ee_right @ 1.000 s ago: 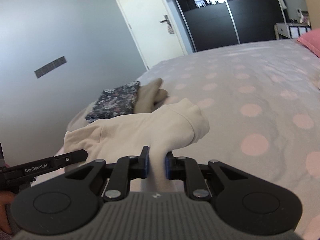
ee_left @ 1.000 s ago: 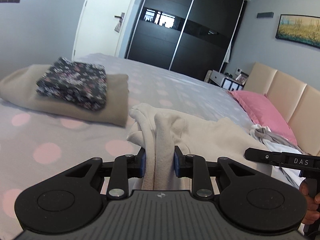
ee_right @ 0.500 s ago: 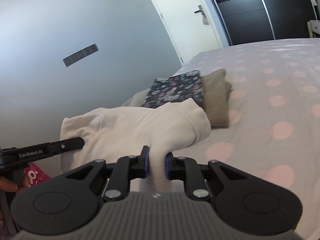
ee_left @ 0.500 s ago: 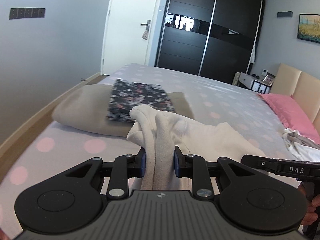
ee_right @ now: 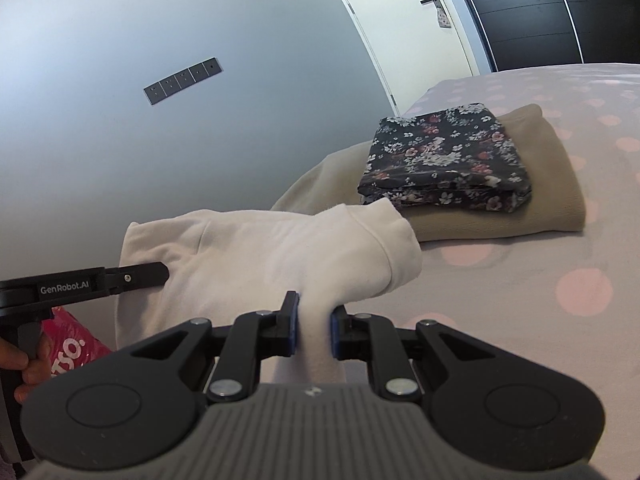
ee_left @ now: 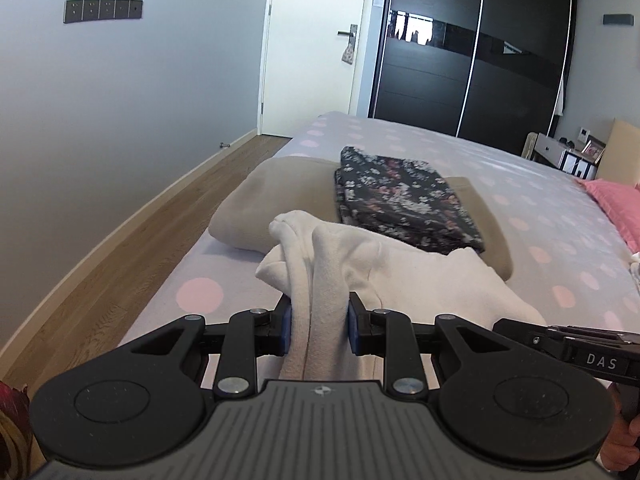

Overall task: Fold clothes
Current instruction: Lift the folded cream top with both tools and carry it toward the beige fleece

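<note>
Landmark: the folded floral garment (ee_left: pixel 404 196) is taken as reference; it is seen lying on a folded beige garment (ee_left: pixel 256 200) near the edge of the dotted bed (ee_left: pixel 500 168).

Left gripper (ee_left: pixel 316 330): its jaws are closed down to the thickness of a bunched fold of the cream sweatshirt (ee_left: pixel 400 272), which is pinched between the blue pads.

Right gripper (ee_right: pixel 314 330): it is likewise clamped on a thinner pinch of the same sweatshirt (ee_right: pixel 280 248), near its cuffed end.

Task thing: the sweatshirt is held in a folded bundle between the two tools, just in front of the floral garment and partly overlapping the beige one in both views.

Change: over the last second the stack has been brought from off to the side to nearly straight ahead and closer, while both grips have been kept unchanged. The bundle is judged to be carried toward the stack.

Meaning for the task: folding of this piece appears largely done; placing it seems to be the step in hand. Whether it is to be set on the stack or beside it cannot be told.

Writing: "DAS" is read on the right tool in the left view; "GenRobot.AI" on the left tool in the right view. Partial white letters, "SO.", are seen on a pink bag (ee_right: pixel 76 348).
</note>
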`<action>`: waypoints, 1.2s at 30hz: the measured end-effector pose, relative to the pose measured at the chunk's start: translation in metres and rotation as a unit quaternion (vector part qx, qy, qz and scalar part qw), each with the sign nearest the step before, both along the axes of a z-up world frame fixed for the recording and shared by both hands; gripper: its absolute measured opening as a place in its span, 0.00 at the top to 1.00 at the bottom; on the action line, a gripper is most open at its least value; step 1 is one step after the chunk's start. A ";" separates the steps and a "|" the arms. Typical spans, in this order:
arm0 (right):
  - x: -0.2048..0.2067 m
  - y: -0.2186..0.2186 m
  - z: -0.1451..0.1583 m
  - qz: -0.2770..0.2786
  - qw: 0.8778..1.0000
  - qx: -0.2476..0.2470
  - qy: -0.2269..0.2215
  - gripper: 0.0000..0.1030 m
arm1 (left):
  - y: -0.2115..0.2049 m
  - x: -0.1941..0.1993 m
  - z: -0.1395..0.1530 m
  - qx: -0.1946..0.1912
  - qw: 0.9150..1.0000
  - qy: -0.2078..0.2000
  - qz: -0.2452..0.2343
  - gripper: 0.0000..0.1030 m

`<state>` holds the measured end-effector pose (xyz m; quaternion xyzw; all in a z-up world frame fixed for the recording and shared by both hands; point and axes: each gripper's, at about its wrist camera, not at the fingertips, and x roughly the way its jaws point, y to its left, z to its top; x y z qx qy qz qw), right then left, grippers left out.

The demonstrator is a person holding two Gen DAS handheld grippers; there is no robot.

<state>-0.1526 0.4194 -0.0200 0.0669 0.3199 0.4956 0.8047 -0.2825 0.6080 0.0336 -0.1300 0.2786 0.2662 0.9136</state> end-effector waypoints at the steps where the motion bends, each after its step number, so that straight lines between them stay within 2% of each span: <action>1: 0.001 0.008 -0.003 -0.003 1.000 -0.002 -0.002 0.83 | 0.008 0.004 -0.004 -0.003 1.000 0.003 -0.002 0.77; 11: 0.055 0.076 -0.047 -0.012 0.999 -0.053 -0.007 0.83 | 0.071 0.055 -0.071 -0.031 0.999 0.040 -0.006 0.77; 19: 0.089 0.098 -0.088 -0.003 0.996 -0.082 0.015 0.83 | 0.097 0.080 -0.122 -0.054 0.997 0.058 0.004 0.76; 22: 0.095 0.100 -0.095 0.005 0.995 -0.092 0.023 0.82 | 0.101 0.081 -0.128 -0.063 0.996 0.064 0.009 0.72; 24: 0.102 0.096 -0.097 0.008 0.995 -0.089 0.047 0.75 | 0.104 0.080 -0.126 -0.076 0.995 0.065 0.014 0.68; 25: 0.107 0.091 -0.097 0.010 0.995 -0.083 0.061 0.69 | 0.107 0.080 -0.124 -0.080 0.995 0.063 0.017 0.61; 26: 0.112 0.086 -0.097 0.011 0.994 -0.078 0.075 0.56 | 0.110 0.079 -0.122 -0.084 0.994 0.060 0.021 0.57; 27: 0.118 0.078 -0.096 0.011 0.993 -0.067 0.093 0.48 | 0.114 0.079 -0.120 -0.089 0.994 0.055 0.026 0.54; 29: 0.135 0.062 -0.099 -0.001 0.988 -0.039 0.150 0.45 | 0.122 0.079 -0.117 -0.099 0.993 0.044 0.038 0.50; 32: 0.163 0.051 -0.109 -0.028 0.973 -0.023 0.229 0.42 | 0.133 0.083 -0.120 -0.115 0.991 0.054 0.045 0.51; 36: 0.189 0.059 -0.124 -0.045 0.958 -0.013 0.284 0.43 | 0.141 0.089 -0.127 -0.134 0.988 0.055 0.044 0.53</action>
